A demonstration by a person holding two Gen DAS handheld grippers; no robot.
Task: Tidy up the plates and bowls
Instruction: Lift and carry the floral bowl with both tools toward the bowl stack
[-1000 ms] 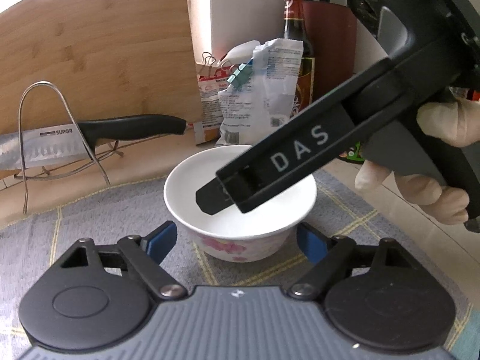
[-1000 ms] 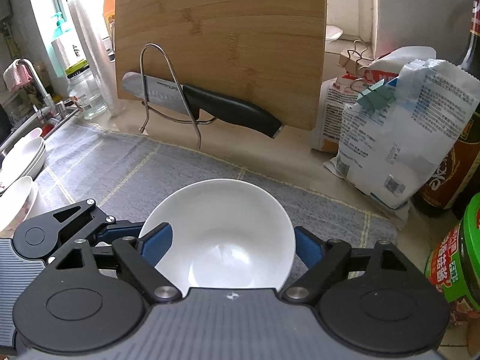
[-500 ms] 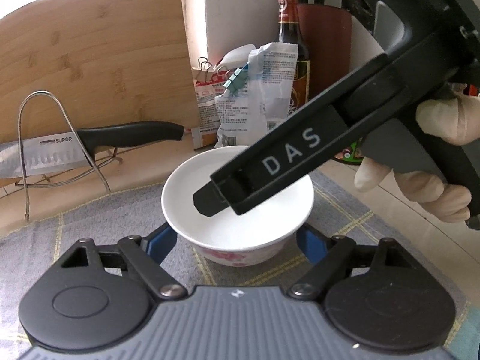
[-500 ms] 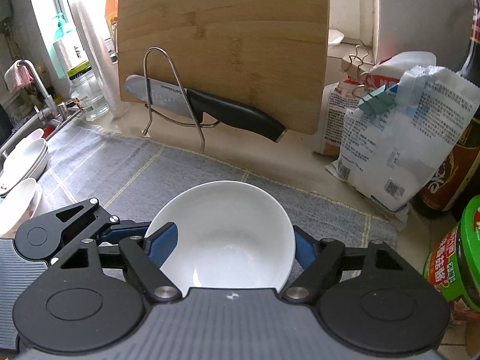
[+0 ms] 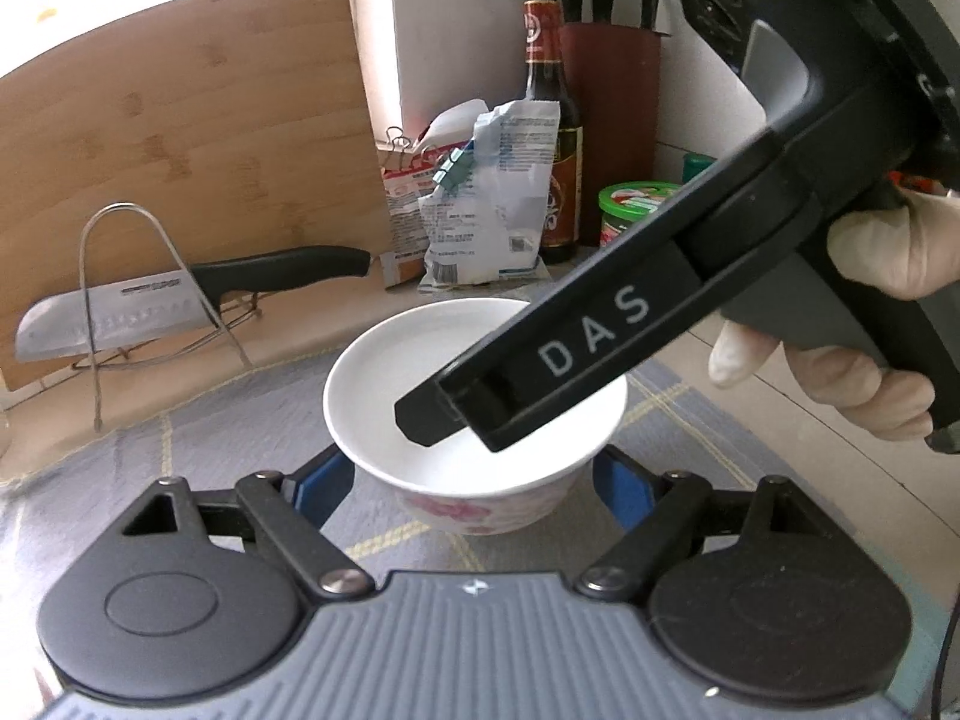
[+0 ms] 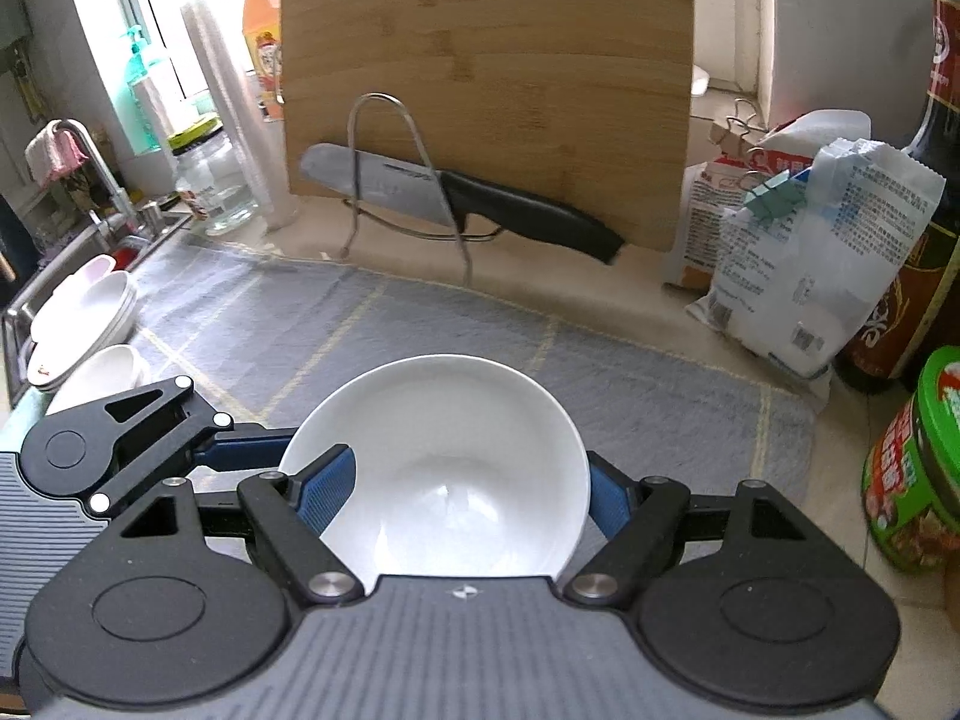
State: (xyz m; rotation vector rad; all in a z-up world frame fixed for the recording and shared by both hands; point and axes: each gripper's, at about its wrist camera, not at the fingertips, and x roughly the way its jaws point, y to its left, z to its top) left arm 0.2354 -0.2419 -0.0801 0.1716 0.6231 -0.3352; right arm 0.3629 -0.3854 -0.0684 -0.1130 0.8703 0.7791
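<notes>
A white bowl (image 5: pixel 420 372) with pink flowers on its outside hangs just above the grey mat (image 5: pixel 240 420). My left gripper (image 5: pixel 471 480) has its blue pads against the bowl's two sides, shut on it. My right gripper (image 6: pixel 465 498) is shut on the same bowl (image 6: pixel 444 456); the left wrist view shows one of its fingers (image 5: pixel 540 372) reaching inside the rim. The left gripper's finger (image 6: pixel 240 450) meets the bowl from the left in the right wrist view. Stacked white plates (image 6: pixel 84 312) and another bowl (image 6: pixel 102 372) sit far left by the sink.
A bamboo cutting board (image 6: pixel 480 60) leans on the wall behind a wire rack holding a knife (image 6: pixel 510 204). Clipped bags (image 6: pixel 810 252), a dark sauce bottle (image 6: pixel 924 240) and a green-lidded jar (image 6: pixel 918 468) crowd the right. A gloved hand (image 5: pixel 840 372) holds the right gripper.
The right gripper's jaws narrowed onto the bowl. Both grippers then rose together with the bowl, which left the mat; the counter behind has dropped lower in both views.
</notes>
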